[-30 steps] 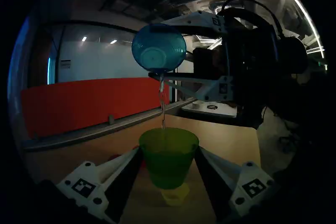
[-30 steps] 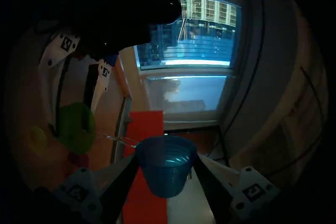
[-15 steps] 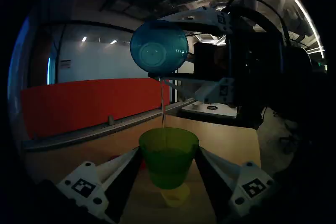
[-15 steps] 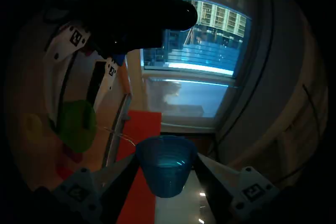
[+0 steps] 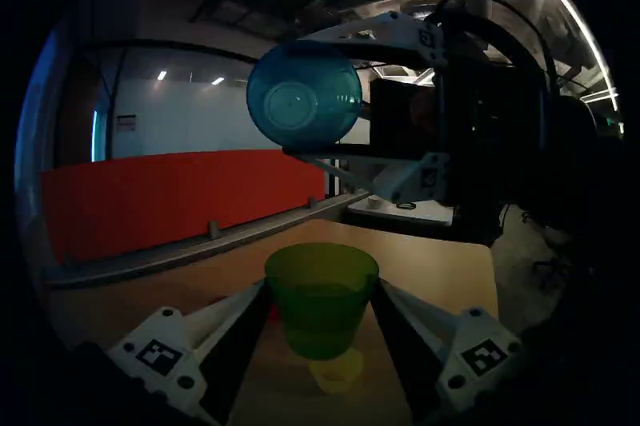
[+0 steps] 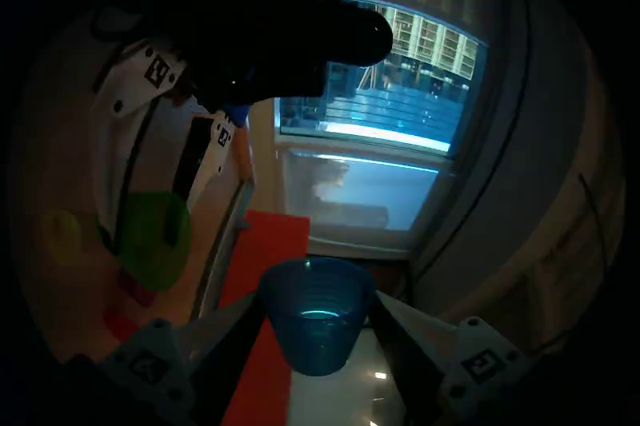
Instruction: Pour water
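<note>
Left gripper view: the left gripper (image 5: 320, 302) sits at bottom centre, its fingers (image 5: 232, 322) clamped on both sides of the green cup (image 5: 322, 306).
Green cup: upright and mouth up, with water partway up its wall; a small yellow object (image 5: 336, 374) lies just below it on the tabletop (image 5: 432, 254).
Blue cup (image 5: 304, 104): well above the green cup, tipped on its side with its base toward this camera.
Right gripper (image 5: 300, 96): fingers pressed on the blue cup from above and below.
Right gripper view: the blue cup is held at bottom centre, with the green cup off to the left.
Background: a red panel (image 5: 184, 194) behind the tabletop and a window (image 6: 384, 130).
</note>
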The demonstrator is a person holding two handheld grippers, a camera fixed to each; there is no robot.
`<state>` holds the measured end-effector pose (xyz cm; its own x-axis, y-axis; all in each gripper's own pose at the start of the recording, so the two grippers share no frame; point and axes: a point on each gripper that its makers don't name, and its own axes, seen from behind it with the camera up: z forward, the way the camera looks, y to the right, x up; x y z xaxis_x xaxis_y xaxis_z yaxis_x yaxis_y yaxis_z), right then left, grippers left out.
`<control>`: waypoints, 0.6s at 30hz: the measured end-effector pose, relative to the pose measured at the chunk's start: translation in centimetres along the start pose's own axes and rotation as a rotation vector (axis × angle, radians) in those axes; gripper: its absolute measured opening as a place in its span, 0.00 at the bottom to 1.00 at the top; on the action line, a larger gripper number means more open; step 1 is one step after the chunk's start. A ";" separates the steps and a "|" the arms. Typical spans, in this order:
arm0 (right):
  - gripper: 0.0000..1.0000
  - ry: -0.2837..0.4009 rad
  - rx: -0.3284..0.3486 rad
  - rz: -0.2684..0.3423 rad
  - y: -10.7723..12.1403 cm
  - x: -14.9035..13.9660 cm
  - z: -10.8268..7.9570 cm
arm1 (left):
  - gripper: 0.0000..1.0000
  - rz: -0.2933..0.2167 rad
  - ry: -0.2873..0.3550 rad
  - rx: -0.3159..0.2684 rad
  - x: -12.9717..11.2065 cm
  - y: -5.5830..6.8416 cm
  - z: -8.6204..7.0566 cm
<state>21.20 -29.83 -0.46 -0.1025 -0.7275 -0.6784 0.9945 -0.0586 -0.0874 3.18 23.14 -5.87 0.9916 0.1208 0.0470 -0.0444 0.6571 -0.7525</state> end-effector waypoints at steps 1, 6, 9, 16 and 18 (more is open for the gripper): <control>0.90 0.000 0.000 0.012 0.0 -0.1 0.0 | 0.84 0.000 0.000 0.000 0.0 0.0 0.0; 0.90 -0.002 0.007 0.109 -0.4 -0.8 -0.4 | 0.84 0.001 0.002 -0.002 0.2 0.1 0.0; 0.90 -0.007 0.011 0.201 -0.8 -1.5 -0.6 | 0.85 0.003 0.003 -0.003 0.3 0.1 0.1; 0.90 -0.012 0.029 0.460 -1.8 -2.6 -1.3 | 0.84 0.007 0.003 -0.002 0.5 0.0 0.1; 0.90 -0.009 0.032 0.540 -1.9 -2.6 -1.5 | 0.85 0.009 0.002 -0.001 0.6 0.1 0.1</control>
<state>19.56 -26.78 0.39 0.4232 -0.6655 -0.6149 0.9060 0.3045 0.2940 3.72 23.35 -5.80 0.9914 0.1249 0.0389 -0.0529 0.6551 -0.7537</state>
